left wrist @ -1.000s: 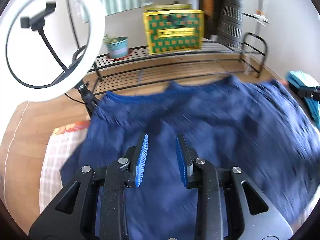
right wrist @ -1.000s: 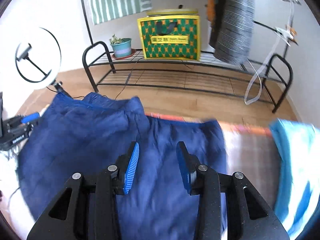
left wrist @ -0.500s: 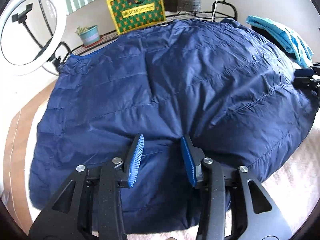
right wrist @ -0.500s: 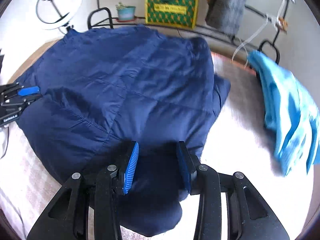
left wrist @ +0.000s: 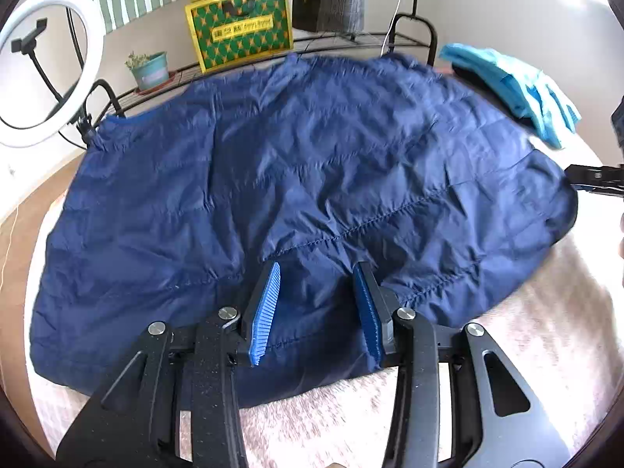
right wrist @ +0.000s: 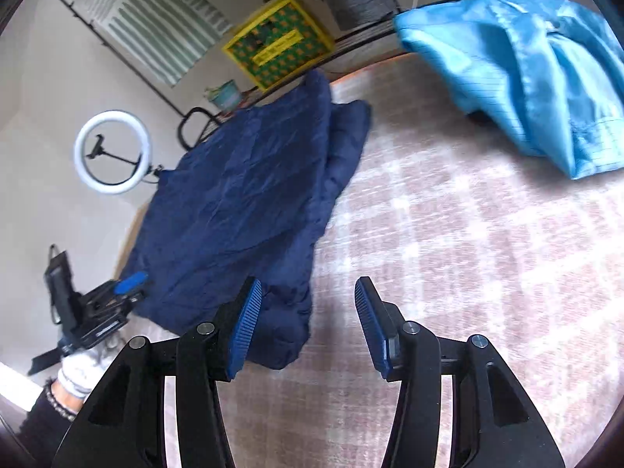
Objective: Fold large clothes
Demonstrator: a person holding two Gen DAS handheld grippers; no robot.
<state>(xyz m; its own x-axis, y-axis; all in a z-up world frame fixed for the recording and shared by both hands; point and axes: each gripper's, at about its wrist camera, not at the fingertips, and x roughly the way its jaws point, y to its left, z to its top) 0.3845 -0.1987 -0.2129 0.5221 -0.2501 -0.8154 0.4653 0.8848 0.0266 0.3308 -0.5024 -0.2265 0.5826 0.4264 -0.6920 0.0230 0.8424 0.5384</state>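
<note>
A pale pink checked blanket [right wrist: 448, 234] covered the bed, with wooden floor at its left edge and a plain wall behind. Along that wall ran a black wire rack [left wrist: 351, 37] carrying a yellow-and-green patterned box [left wrist: 240, 27] and a small potted plant [left wrist: 148, 70], and a white ring light [left wrist: 50, 66] stood off to the left.

And there was the navy quilted jacket [left wrist: 292, 179], lying flat on the blanket in doubled layers, its long axis stretching from the rack side toward the near edge in the right wrist view. A crumpled light blue garment [right wrist: 526, 70] sat apart from it on the right.

The left gripper [left wrist: 318, 304] was low over the jacket's near hem, fingers opening, cloth lying between them but no pinch on it. The right gripper [right wrist: 308, 323] was opening too, its fingers spread over the jacket's corner and bare blanket, gripping nothing.
</note>
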